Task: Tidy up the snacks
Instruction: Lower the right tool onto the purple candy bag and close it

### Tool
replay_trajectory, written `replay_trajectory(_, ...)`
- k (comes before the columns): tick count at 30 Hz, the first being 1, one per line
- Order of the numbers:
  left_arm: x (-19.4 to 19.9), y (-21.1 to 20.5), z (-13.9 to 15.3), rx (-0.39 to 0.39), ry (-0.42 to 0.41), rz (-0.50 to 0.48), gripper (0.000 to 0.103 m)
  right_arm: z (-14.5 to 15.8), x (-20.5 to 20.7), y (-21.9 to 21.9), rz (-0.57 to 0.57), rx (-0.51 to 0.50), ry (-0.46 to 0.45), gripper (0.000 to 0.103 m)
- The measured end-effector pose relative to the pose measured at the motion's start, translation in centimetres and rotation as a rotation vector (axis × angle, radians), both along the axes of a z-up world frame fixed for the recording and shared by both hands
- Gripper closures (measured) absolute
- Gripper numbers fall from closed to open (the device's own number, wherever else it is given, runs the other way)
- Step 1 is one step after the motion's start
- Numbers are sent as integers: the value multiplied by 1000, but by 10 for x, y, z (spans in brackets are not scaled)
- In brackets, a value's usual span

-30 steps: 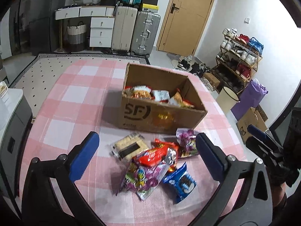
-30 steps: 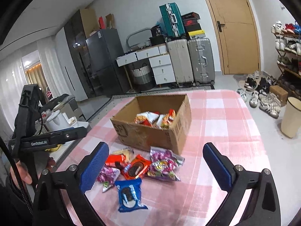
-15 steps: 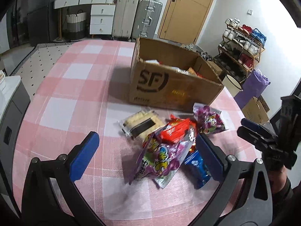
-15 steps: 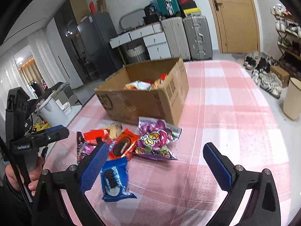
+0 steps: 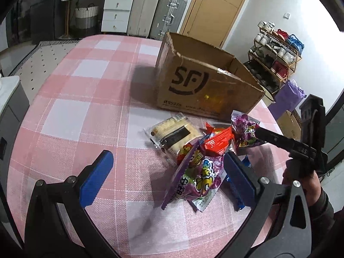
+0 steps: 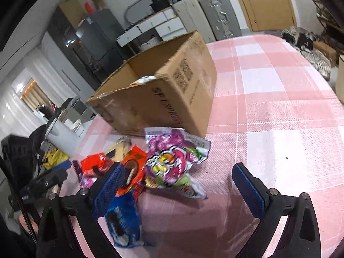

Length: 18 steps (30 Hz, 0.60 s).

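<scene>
A brown cardboard box [image 5: 206, 81] [image 6: 163, 99] stands on the pink checked table, with a snack packet showing inside it in the right wrist view. In front of it lies a heap of snack packets: a cream biscuit pack [image 5: 174, 132], a red packet [image 5: 217, 139], a purple candy bag [image 5: 197, 178] and a second purple bag [image 6: 172, 161], an orange cookie pack [image 6: 131, 172] and a blue cookie pack [image 6: 122, 221]. My left gripper [image 5: 167, 174] is open, low over the table, its right finger beside the purple bag. My right gripper [image 6: 178, 191] is open over the second purple bag.
The pink checked tablecloth [image 5: 86, 99] stretches left of the box and to its right [image 6: 279, 99]. Suitcases [image 5: 157, 10], white drawers [image 5: 116, 10] and a wooden door [image 5: 217, 8] stand behind. A shoe rack [image 5: 277, 51] lies off the table's right side.
Both grippers have dropped lower and moved closer to the snack heap. The box interior has slid out of the left wrist view. Nothing was grasped.
</scene>
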State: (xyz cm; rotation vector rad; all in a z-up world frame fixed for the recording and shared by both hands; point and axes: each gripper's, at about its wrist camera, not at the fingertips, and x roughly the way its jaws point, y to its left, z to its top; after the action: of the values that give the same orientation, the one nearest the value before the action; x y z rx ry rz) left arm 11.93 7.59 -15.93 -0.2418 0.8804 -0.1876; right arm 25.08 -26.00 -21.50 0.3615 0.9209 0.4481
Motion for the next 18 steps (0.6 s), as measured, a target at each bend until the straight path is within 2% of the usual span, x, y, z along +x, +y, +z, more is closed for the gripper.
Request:
replay_trajectory(7, 3, 6, -8, -5, 20, 13, 1, -8, 14, 10, 14, -24, 8, 4)
replay_trajectory(9, 3, 7, -10, -8, 23, 15, 1, -10, 16, 14, 22, -34, 10, 18)
replay_trajectory(13, 3, 6, -11, -15, 26, 6, 1, -11, 17, 17, 30, -24, 5, 26)
replay_trajectory(15, 2, 6, -11, -17, 30, 5, 1, -12, 15, 19, 52, -6, 8, 37)
replay_trajectory(18, 1, 6, -10, -20, 28, 7, 1, -14, 13, 21, 79, 7, 3, 45)
